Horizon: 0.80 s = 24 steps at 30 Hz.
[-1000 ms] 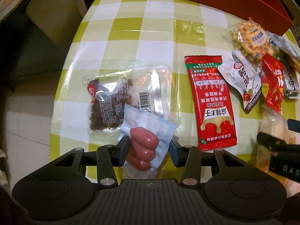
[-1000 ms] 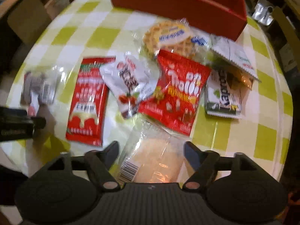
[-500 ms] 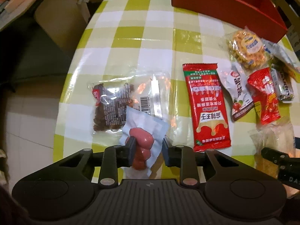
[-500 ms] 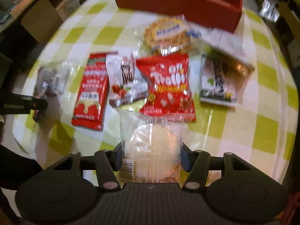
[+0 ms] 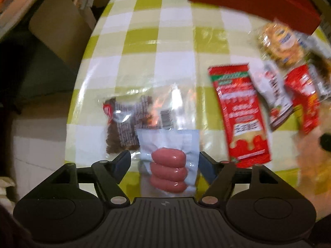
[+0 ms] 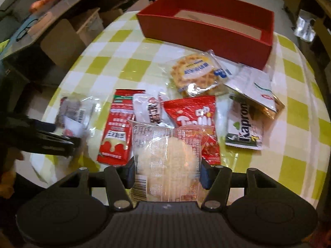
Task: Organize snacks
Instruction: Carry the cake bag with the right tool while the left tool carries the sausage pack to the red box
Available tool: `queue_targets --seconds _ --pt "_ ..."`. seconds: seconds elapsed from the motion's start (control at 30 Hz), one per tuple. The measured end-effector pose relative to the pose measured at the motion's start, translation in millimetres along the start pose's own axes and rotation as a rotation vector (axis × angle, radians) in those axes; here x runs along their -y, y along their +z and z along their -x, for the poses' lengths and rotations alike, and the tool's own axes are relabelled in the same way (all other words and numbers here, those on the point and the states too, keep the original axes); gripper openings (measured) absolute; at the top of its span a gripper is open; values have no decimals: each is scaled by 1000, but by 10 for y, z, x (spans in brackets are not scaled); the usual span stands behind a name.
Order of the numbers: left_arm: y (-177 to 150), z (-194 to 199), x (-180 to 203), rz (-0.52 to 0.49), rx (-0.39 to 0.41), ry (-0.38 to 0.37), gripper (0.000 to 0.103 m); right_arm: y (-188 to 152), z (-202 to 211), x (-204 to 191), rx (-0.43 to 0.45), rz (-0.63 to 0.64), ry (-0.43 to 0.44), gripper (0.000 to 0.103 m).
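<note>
A clear pack of pink sausages (image 5: 168, 165) lies on the green-checked table (image 5: 144, 41) between the fingers of my left gripper (image 5: 164, 156). The jaws are opening, with a gap on each side of the pack. My right gripper (image 6: 167, 167) is shut on a clear pack of pale rice crackers (image 6: 163, 144) and holds it above the other snacks. The red box (image 6: 206, 35) stands open at the far side of the table.
Next to the sausages lies a clear jerky pack (image 5: 132, 122), then a long red pack (image 5: 240, 113). A waffle pack (image 6: 194, 72), a red Trolli bag (image 6: 192, 111), a Kapron pack (image 6: 244, 128) and a white pouch (image 6: 254, 84) crowd the space before the box. The table edge drops off at the left.
The left jaws closed on the sausage pack, then spread apart again. The right jaws closed on the rice cracker pack and raised it, tilting up so the whole box shows.
</note>
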<state>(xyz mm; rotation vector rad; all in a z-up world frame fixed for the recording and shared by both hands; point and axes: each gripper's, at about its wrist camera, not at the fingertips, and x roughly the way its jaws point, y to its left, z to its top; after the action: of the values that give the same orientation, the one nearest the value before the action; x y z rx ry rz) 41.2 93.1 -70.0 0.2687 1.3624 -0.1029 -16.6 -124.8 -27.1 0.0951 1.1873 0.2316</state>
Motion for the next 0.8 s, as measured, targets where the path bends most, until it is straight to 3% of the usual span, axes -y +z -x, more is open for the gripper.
queue_targets --seconds 0.07,0.17,0.37,0.43,0.47,0.53,0.63,0.7,0.8 --pt "-40 -126 12 -9 -59 -13 63 0 9 -24 5 10 4 64" --pt "-105 -133 105 -53 -50 26 63 -1 10 -21 4 17 4 64" --pt "-86 -82 90 -15 -53 27 60 4 52 -13 19 23 -3 64" --pt "-73 -4 65 -7 -35 30 38 17 89 -7 33 23 0 64" --pt "-75 46 48 9 -34 10 19 24 105 -3 41 23 -2 64" --pt "-59 137 1 41 -27 -12 17 39 125 5 49 27 -11 64" --pt "-41 114 75 8 -26 17 27 45 119 40 46 15 -18 64" --pt "-43 25 122 -6 -24 45 63 45 102 73 39 8 -19 64" --pt "-40 -121 56 43 -16 68 80 62 60 100 27 2 -25 64"
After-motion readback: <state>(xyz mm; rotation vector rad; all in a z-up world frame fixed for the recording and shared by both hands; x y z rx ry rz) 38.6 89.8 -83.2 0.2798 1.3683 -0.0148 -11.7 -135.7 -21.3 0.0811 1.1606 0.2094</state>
